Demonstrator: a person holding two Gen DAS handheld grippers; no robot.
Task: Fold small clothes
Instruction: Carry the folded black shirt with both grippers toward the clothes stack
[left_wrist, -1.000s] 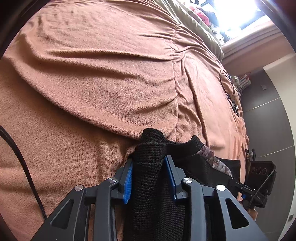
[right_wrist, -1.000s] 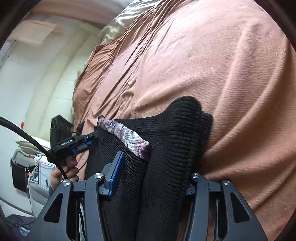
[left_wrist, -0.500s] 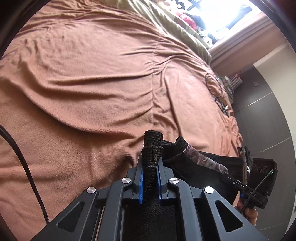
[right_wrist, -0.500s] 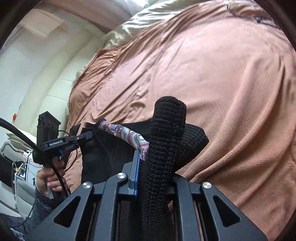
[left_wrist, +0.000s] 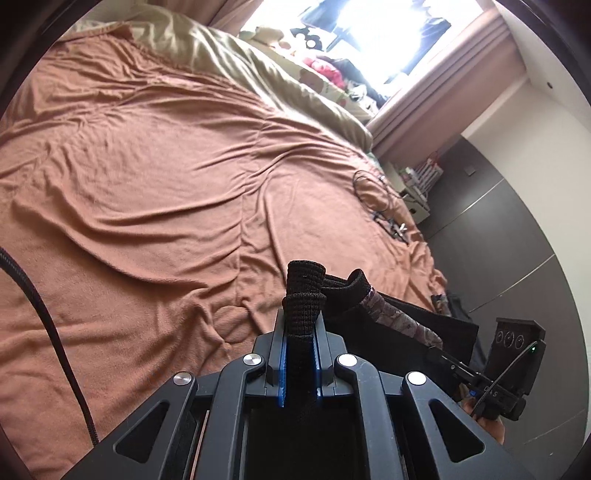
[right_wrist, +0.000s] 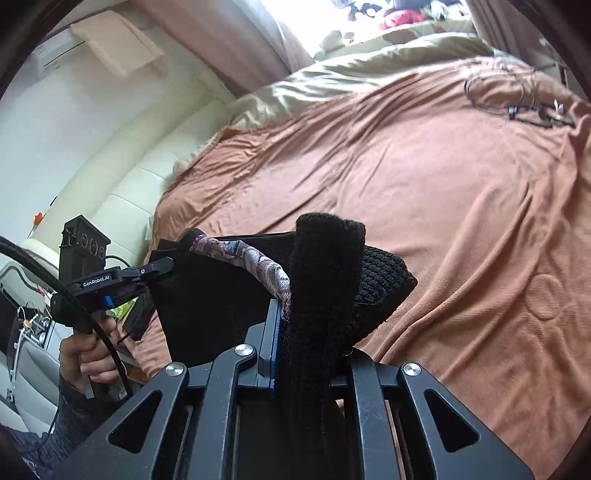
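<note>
Two tools, one black knit garment (left_wrist: 303, 295); left tool (left_wrist: 300, 354) pinching one corner; right tool (right_wrist: 310, 347) pinching other.

Left gripper (left_wrist: 300, 354) pinches black knit garment (left_wrist: 304, 291) above orange blanket (left_wrist: 147, 177).

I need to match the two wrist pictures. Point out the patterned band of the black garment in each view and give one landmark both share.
Left wrist view: the patterned band runs down and to the right from the left tongs, in the lower right.
Right wrist view: the band arcs left of centre, ending at the right tongs.
Shared landmark: the coiled cable on the orange blanket.
</note>
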